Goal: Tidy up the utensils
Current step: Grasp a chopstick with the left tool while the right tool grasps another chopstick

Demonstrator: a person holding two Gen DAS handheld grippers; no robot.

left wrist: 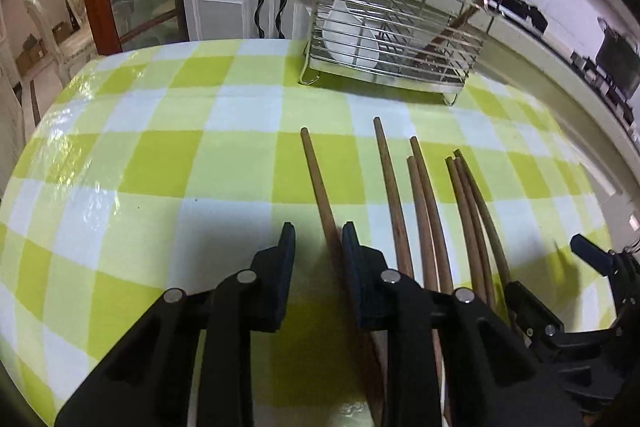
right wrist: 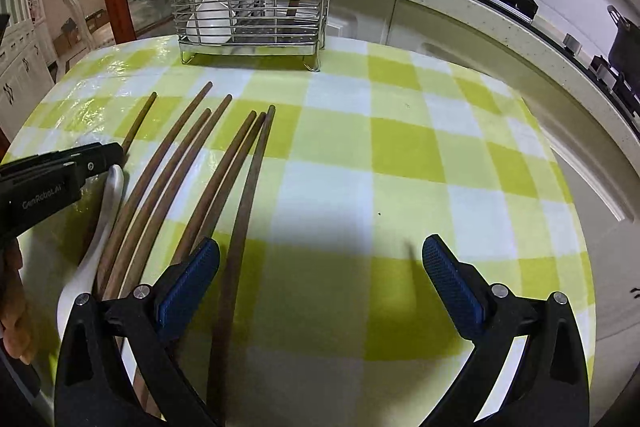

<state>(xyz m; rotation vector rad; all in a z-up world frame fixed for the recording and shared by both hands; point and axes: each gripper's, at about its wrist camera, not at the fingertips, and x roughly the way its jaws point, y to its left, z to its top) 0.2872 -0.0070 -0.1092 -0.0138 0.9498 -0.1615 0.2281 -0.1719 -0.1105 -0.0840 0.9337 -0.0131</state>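
Left gripper [left wrist: 318, 239] jaws narrow around the leftmost wooden chopstick [left wrist: 316, 179], not clearly pinching it; right gripper [right wrist: 320, 259] jaws wide, empty

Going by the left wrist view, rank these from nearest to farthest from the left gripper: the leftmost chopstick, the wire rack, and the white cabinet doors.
1. Leftmost chopstick: lying between the left gripper fingers, on the checked tablecloth.
2. Wire rack: standing at the table's far edge, ahead and slightly right.
3. White cabinet doors: beyond the table, behind and left of the rack.
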